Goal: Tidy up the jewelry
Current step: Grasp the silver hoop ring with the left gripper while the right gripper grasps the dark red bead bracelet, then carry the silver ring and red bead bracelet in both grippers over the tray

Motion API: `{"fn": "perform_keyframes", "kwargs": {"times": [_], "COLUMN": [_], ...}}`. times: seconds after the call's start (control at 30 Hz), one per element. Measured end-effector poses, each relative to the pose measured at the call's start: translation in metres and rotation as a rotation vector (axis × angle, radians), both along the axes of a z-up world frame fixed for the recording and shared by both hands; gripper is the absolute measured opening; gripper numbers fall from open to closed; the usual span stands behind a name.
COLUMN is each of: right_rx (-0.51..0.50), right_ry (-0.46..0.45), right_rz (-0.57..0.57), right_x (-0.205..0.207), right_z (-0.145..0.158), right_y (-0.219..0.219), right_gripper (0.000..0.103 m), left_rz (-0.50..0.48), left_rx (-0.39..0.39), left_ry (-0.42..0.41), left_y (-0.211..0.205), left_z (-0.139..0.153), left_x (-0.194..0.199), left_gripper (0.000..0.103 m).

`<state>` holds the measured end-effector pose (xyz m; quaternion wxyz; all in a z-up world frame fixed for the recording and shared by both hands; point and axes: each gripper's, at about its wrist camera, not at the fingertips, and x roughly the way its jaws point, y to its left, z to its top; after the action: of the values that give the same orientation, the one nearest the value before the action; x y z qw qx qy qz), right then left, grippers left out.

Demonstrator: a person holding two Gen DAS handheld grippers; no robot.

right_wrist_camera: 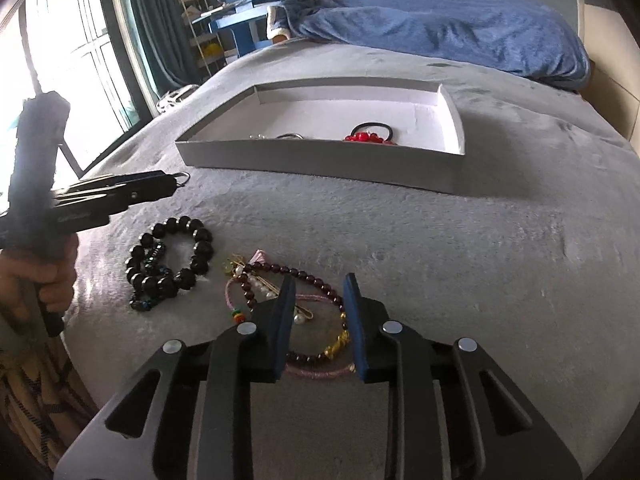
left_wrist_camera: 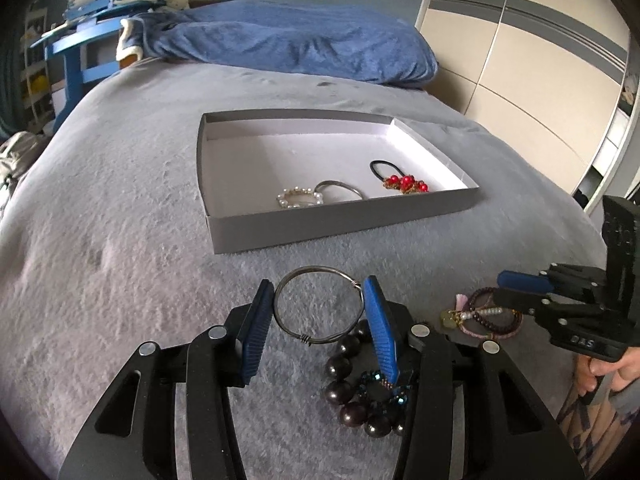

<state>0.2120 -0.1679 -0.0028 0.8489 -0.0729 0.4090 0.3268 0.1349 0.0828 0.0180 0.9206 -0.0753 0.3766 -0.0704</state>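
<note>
Left wrist view: the left gripper (left_wrist_camera: 320, 308) squeezes the wire ring (left_wrist_camera: 318, 306), and the tray (left_wrist_camera: 340, 222) lies straight ahead. The right gripper (right_wrist_camera: 320, 320) is half open around the pile of bracelets (right_wrist_camera: 316, 320), not pinching.

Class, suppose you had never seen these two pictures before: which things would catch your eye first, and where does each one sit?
First, the left gripper up close, its blue pads clamping a wire bangle above the grey bedspread. Beyond it lies a shallow grey box holding a red-beaded hair tie at its near right and a pearl bracelet at its near edge. Under the right gripper sits a tangle of garnet beads, with a black bead bracelet to its left.
</note>
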Motion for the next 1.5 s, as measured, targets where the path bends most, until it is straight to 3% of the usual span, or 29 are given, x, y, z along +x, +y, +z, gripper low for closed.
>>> {"fn": "perform_keyframes", "kwargs": {"times": [0.2, 0.3, 0.67, 1.2, 1.5], "right_rx": [-0.040, -0.053, 0.167, 0.286, 0.298], "right_ry": [-0.007, -0.022, -0.065, -0.163, -0.200], "right_rz": [0.017, 0.030, -0.119, -0.142, -0.123], "right_x": [0.008, 0.006, 0.019, 0.029, 0.046], "right_z": [-0.009, -0.010, 0.022, 0.069, 0.090], "right_y": [0.011, 0.015, -0.027, -0.029, -0.019], "right_gripper": [0.017, 0.006, 0.006, 0.006, 0.006], "left_rz": [0.003, -0.003, 0.001, -0.020, -0.012], "left_rx": [0.001, 0.004, 0.000, 0.058, 0.058], "left_ry": [0.008, 0.006, -0.004, -0.054, -0.063], "left_y": [0.000, -0.002, -0.004, -0.010, -0.008], "left_z": [-0.002, -0.001, 0.002, 0.025, 0.034], "left_x": [0.000, 0.001, 0.002, 0.022, 0.043], "left_gripper": [0.048, 0.048, 0.048, 0.048, 0.048]}}
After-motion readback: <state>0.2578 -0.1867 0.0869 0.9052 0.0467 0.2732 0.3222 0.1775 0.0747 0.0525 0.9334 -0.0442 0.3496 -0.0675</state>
